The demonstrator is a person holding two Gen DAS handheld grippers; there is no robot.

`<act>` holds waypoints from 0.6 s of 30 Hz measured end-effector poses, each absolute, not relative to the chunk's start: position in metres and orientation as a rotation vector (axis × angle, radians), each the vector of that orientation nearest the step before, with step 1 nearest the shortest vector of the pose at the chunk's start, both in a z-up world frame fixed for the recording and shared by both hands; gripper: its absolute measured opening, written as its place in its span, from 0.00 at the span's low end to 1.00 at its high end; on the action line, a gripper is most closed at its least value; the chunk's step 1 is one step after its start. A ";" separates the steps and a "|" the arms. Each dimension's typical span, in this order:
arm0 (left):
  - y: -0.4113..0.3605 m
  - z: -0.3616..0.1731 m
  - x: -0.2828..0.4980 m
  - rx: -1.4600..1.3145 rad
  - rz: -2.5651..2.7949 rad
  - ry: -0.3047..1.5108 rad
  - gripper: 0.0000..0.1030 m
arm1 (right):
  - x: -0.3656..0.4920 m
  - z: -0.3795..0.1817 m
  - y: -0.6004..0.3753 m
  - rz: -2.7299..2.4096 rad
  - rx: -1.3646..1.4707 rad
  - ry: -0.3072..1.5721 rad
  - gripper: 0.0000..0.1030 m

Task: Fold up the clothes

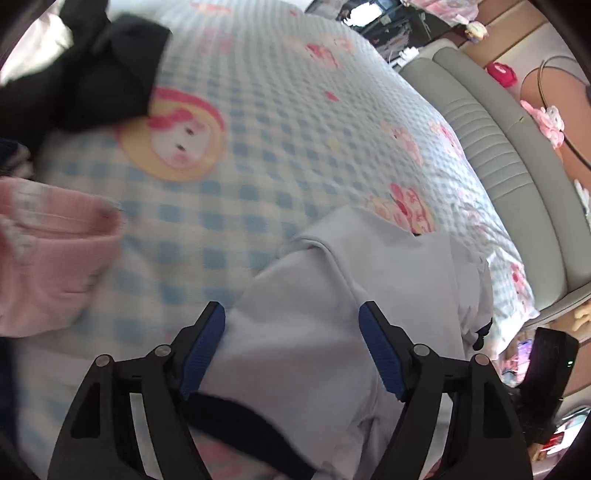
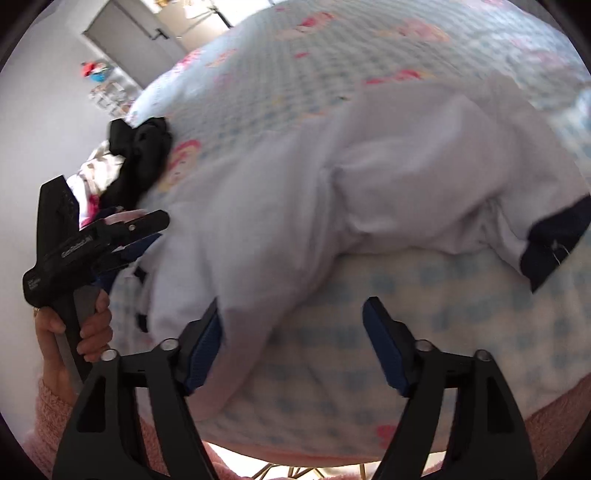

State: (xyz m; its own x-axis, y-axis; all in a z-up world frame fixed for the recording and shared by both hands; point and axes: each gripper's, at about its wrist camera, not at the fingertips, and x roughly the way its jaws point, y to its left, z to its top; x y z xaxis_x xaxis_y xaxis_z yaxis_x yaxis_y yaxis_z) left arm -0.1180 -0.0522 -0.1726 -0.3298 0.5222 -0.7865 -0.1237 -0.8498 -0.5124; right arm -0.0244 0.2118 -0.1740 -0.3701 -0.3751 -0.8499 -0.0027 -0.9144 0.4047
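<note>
A white garment (image 1: 314, 332) with navy trim (image 2: 554, 240) lies crumpled on the blue-checked cartoon bedsheet (image 1: 240, 192). My left gripper (image 1: 291, 310) hangs open just above it; white cloth and a navy band (image 1: 240, 413) lie between the fingers, and the pads do not press on them. My right gripper (image 2: 293, 306) is open over the sheet at the bed's near edge. A fold of the white garment (image 2: 295, 184) reaches its left finger (image 2: 207, 339). In the right wrist view the left gripper (image 2: 147, 232) shows at the left, held by a hand (image 2: 92, 332).
A black garment (image 1: 92, 74) lies heaped at the far left of the bed, on white cloth (image 2: 99, 173). A pink garment (image 1: 48, 258) lies at the left edge. A grey padded headboard (image 1: 498, 147) runs along the right. A door (image 2: 125, 33) stands beyond the bed.
</note>
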 end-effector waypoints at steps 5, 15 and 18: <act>-0.007 -0.175 -0.099 -1.481 2.163 -0.380 0.19 | -0.056 -0.190 0.209 -2.329 1.640 -0.427 0.49; 0.005 -0.002 -0.101 -1.019 2.299 -0.351 0.09 | -0.130 0.003 0.170 -2.627 1.015 -0.119 0.11; -0.002 0.051 -0.073 -0.892 2.326 -0.351 0.09 | -0.106 0.062 0.160 -2.657 0.839 -0.007 0.15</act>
State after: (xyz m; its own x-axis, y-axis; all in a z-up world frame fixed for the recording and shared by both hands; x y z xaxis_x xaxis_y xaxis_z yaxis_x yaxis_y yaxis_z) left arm -0.0728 -0.0016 0.0506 -0.5826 0.6315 -0.5117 -0.4526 -0.7750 -0.4411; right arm -0.1058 0.1601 0.0624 -0.7619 -0.3335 -0.5553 0.3306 -0.9374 0.1094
